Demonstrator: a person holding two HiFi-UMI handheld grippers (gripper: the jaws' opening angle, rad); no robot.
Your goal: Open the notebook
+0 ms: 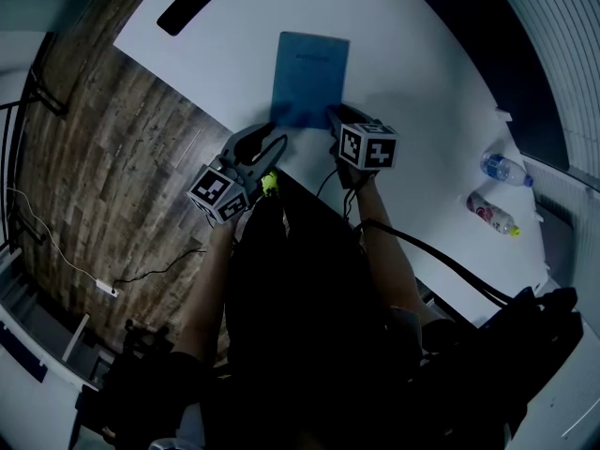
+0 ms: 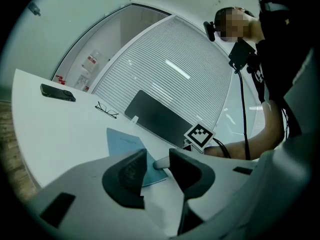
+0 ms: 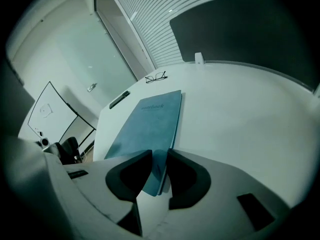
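A blue notebook (image 1: 311, 68) lies closed and flat on the white table (image 1: 412, 82). In the right gripper view the notebook (image 3: 150, 119) runs away from the jaws, cover up. My right gripper (image 3: 159, 171) has the near right corner between its pads, which rest against it on both sides; in the head view the right gripper (image 1: 333, 118) sits at that corner. My left gripper (image 1: 267, 143) hovers by the near left corner with nothing in it. In the left gripper view the left gripper (image 2: 157, 171) stands open, and the notebook (image 2: 122, 141) shows beyond the gap.
A black phone (image 1: 187, 6) lies at the table's far left corner, and glasses (image 2: 107, 110) lie beyond the notebook. Two plastic bottles (image 1: 506, 169) (image 1: 492, 214) lie at the right. A dark panel (image 2: 157, 116) stands at the far edge. The table's near edge (image 1: 187, 92) drops to wooden floor.
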